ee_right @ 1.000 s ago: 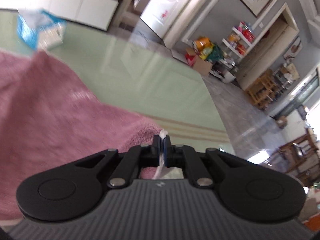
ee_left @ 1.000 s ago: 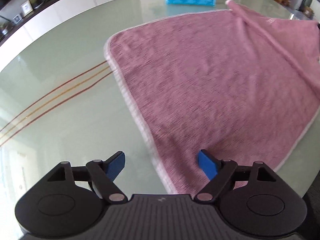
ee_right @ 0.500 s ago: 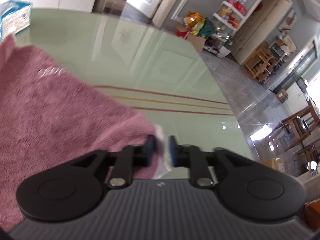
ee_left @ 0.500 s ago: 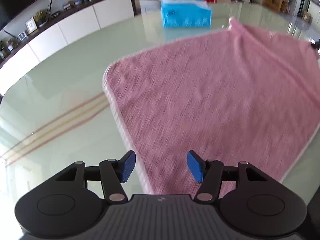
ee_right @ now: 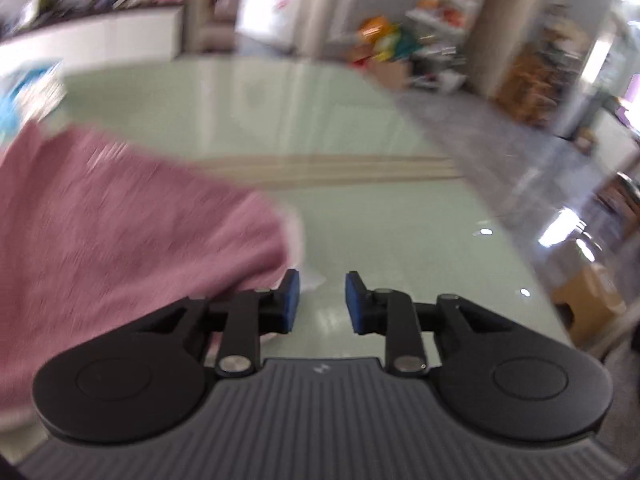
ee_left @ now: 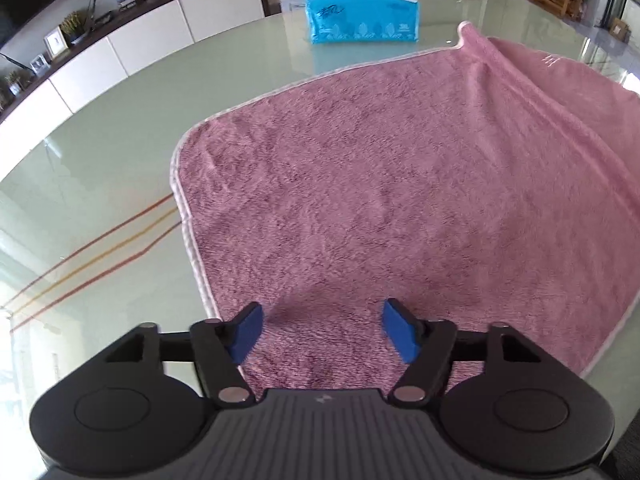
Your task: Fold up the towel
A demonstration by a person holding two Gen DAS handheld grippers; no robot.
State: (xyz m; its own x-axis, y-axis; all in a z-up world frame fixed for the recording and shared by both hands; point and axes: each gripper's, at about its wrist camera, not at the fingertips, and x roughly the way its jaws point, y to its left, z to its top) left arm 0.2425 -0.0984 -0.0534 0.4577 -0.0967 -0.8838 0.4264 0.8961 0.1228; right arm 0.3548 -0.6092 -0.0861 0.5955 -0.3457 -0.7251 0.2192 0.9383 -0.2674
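While a pink towel (ee_left: 400, 184) is lying spread across the pale green glass worktop (ee_left: 120, 128), the left tool (ee_left: 320, 330) is hovering over its near edge, blue fingers widening with nothing clamped between them. Beside the towel's white-trimmed corner (ee_right: 294, 236), the right tool (ee_right: 322, 302) is narrowing its gap on empty air, and a blue tissue pack (ee_left: 362, 14) is sitting beyond the cloth.

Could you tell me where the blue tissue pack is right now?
In the left wrist view the tissue pack sits on the far side of the table, just beyond the towel, apart from its far edge.
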